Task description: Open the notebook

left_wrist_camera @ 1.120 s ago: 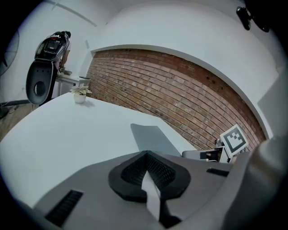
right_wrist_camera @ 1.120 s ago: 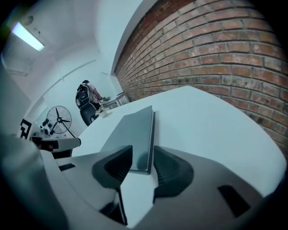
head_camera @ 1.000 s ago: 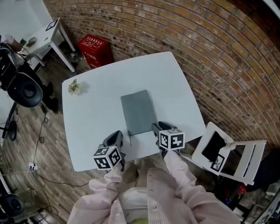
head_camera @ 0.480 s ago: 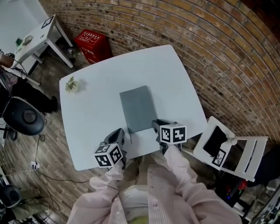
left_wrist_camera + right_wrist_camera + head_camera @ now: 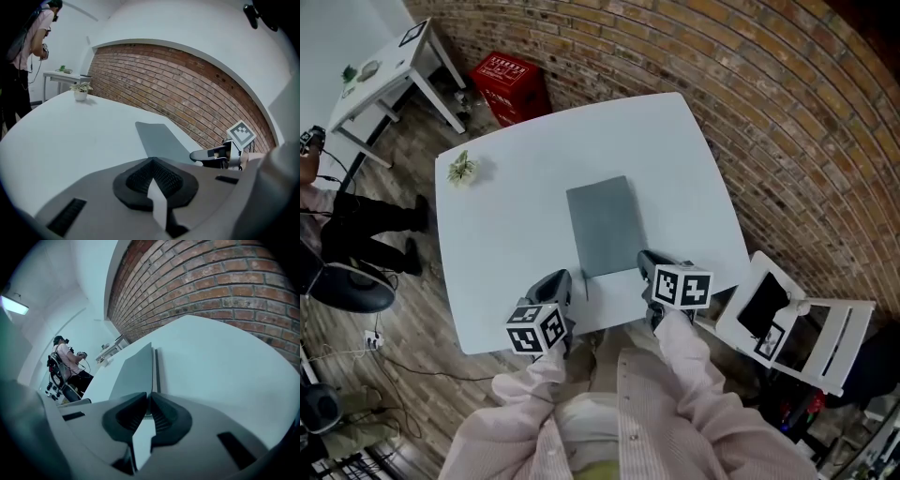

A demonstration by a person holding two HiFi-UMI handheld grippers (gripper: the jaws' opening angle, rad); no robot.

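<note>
- the step in hand looks like the first grasp: the right gripper [image 5: 146, 398] sits at the near right corner of the notebook [image 5: 605, 225], and its jaws have just been closing, now nearly together with the thin edge of the cover pinched between them.
- the notebook lies flat and closed in the middle of the white table [image 5: 506, 244], long side running away from the person, so the opening itself is not yet begun.
- the left gripper [image 5: 153, 164] hovers over bare tabletop just beside the near left corner of the notebook, jaws together and nothing in them.
- the next move, as i judge it, calls for lifting that pinched edge up and swinging it over toward the left. the grip should take the cover alone, not the whole block of pages, or the book may rise with it.
- the left gripper is well placed to press the book down if it slides on the smooth top.
- a small potted plant [image 5: 461, 169] stands near the far left corner of the table, well apart from the work.
- around it: a curved-looking brick wall [image 5: 787, 122], a red crate [image 5: 509, 82] on the wooden floor, a second white table [image 5: 389, 70], a white stand [image 5: 787, 323] at the right, and another person [image 5: 65, 361] off to the left.
</note>
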